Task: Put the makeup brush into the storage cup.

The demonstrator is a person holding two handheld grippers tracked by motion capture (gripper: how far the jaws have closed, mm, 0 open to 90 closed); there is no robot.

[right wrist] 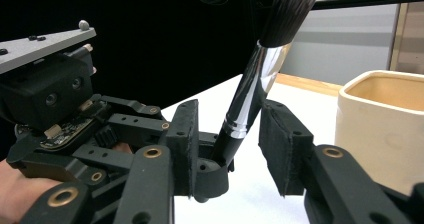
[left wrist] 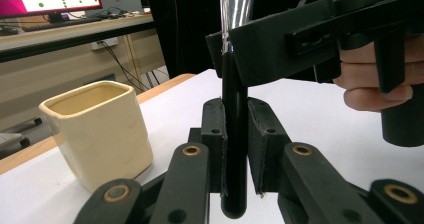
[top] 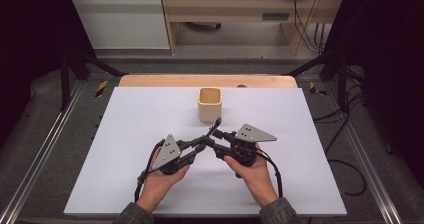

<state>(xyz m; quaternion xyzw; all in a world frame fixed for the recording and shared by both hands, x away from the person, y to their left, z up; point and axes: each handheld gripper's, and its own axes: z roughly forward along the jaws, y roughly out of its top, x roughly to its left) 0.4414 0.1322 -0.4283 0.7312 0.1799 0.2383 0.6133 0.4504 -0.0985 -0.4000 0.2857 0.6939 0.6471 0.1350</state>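
Looks like a handover mid-surface: the left tool [left wrist: 235, 149] is clamped on the makeup brush [right wrist: 250, 94] handle, the right tool [right wrist: 227, 149] sits open around it, so next it probably goes bristles-up into the cup [top: 209, 104] just beyond.

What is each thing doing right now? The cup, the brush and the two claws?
Cup: upright on the white table, looks empty.
Brush: held off the table, bristles up, tilted.
Left claw: shut on the brush's black handle.
Right claw: open, its jaws on either side of the brush.
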